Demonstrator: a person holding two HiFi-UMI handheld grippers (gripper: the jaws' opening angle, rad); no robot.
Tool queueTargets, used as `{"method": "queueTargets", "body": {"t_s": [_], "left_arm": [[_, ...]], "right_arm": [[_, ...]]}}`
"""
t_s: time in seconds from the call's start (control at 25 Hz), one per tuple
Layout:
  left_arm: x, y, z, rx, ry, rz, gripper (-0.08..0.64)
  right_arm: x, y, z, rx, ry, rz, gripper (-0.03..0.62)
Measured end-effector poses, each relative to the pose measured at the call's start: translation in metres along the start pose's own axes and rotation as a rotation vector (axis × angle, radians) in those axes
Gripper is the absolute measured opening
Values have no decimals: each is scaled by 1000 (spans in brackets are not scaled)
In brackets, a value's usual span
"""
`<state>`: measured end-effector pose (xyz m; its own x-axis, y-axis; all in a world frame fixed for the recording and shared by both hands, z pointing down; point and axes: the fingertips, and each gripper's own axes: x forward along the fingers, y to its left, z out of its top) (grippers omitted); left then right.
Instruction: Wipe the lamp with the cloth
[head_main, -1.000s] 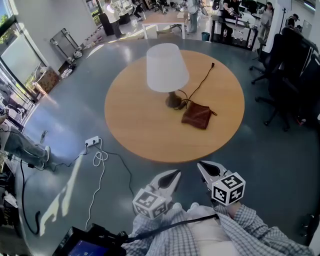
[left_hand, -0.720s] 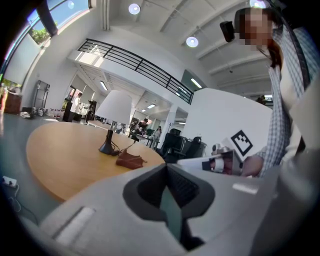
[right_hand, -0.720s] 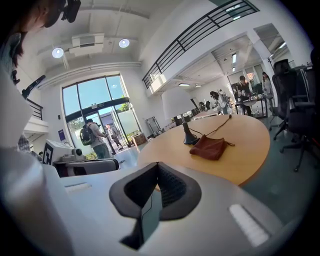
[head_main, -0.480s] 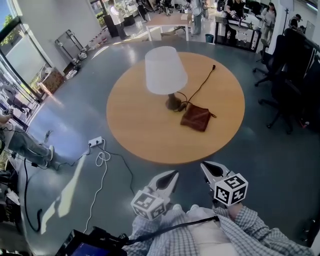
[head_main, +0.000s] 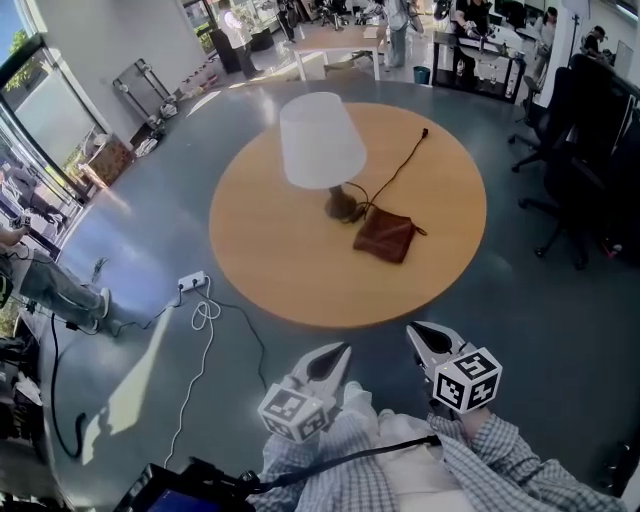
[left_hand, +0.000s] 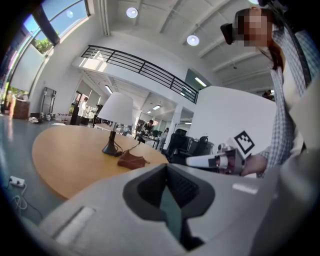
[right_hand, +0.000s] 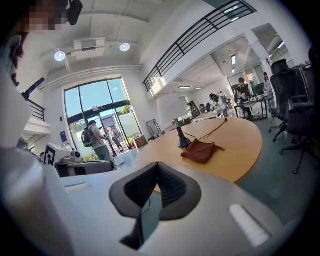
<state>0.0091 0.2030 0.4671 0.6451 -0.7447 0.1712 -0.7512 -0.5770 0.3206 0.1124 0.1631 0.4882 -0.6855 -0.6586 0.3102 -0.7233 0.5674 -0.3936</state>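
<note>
A lamp (head_main: 321, 140) with a white shade and a dark base stands near the middle of a round wooden table (head_main: 260, 250). Its black cord (head_main: 400, 165) runs toward the far right edge. A crumpled brown cloth (head_main: 384, 237) lies on the table just right of the lamp base. Both grippers hang close to the person's body, well short of the table's near edge. The left gripper (head_main: 338, 355) and the right gripper (head_main: 425, 336) are shut with nothing between the jaws. In the left gripper view the lamp (left_hand: 116, 109) and cloth (left_hand: 131, 159) lie ahead; in the right gripper view the cloth (right_hand: 200, 150) sits beside the lamp base (right_hand: 183, 142).
A white power strip (head_main: 190, 282) with coiled cable lies on the grey floor left of the table. Black office chairs (head_main: 580, 190) stand at the right. Desks and people fill the far end of the room. A person's leg (head_main: 45, 285) shows at the left edge.
The view has shifted slightly; the table and lamp sit a little further left in the head view. The right gripper has drifted a bit to the right and nearer. Both stay shut.
</note>
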Motion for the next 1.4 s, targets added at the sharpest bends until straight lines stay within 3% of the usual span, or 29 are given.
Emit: {"method": "queueTargets", "body": {"t_s": [0.2, 0.72, 0.96, 1.24, 1.4], "left_arm": [[11, 14, 7, 10, 0, 1, 2], [57, 110, 43, -10, 12, -23, 2], [79, 140, 37, -20, 86, -74, 2], [101, 161, 45, -63, 77, -101, 2], [119, 173, 63, -113, 69, -69, 2]], "right_arm": [[15, -9, 2, 12, 4, -4, 3], [105, -38, 46, -5, 28, -51, 3], [152, -44, 61, -12, 44, -64, 3], [176, -53, 71, -35, 83, -73, 3], [185, -64, 89, -44, 87, -63, 3]]}}
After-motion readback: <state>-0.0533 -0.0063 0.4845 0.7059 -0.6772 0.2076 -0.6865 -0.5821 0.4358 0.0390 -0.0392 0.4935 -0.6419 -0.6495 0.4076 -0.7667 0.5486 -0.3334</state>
